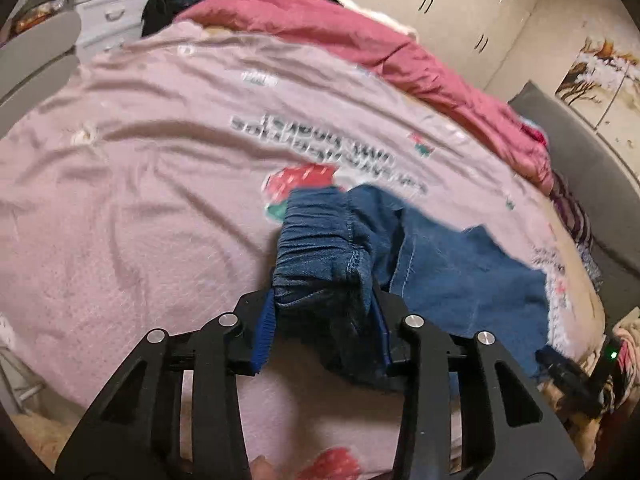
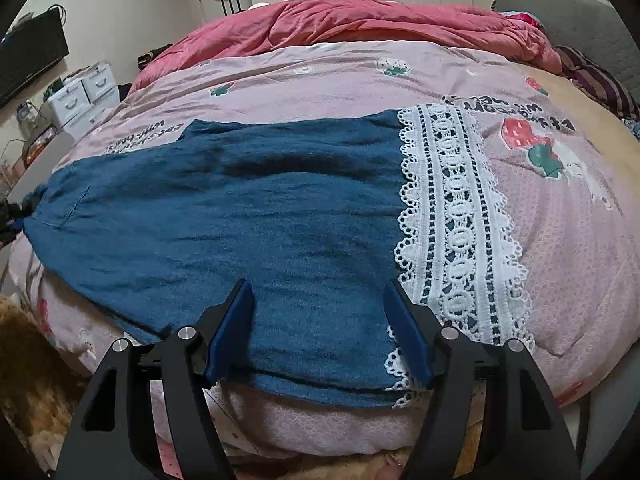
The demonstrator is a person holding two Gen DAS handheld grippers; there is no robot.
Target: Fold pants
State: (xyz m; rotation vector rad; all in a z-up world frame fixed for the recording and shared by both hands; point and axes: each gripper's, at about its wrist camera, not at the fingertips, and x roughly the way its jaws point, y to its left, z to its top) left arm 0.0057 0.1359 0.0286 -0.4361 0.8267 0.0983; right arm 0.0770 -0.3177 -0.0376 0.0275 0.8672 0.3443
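Blue pants (image 2: 240,208) with a white lace hem (image 2: 452,220) lie spread flat across a pink printed bed cover (image 2: 560,240). My left gripper (image 1: 324,300) is shut on the gathered elastic waistband (image 1: 320,240), which bunches up between the blue pads; the rest of the pants (image 1: 460,272) trails off to the right. My right gripper (image 2: 320,304) stands open over the near edge of the leg, just left of the lace, with the fabric lying between its fingers and not pinched. The left gripper (image 2: 12,216) shows at the far left edge of the right wrist view.
A red quilt (image 2: 360,20) is heaped along the far side of the bed. White drawers (image 1: 108,4) stand at the back left, wardrobe doors (image 1: 440,0) behind, and a grey headboard (image 1: 580,140) at the right. A dark screen (image 2: 28,56) hangs on the left wall.
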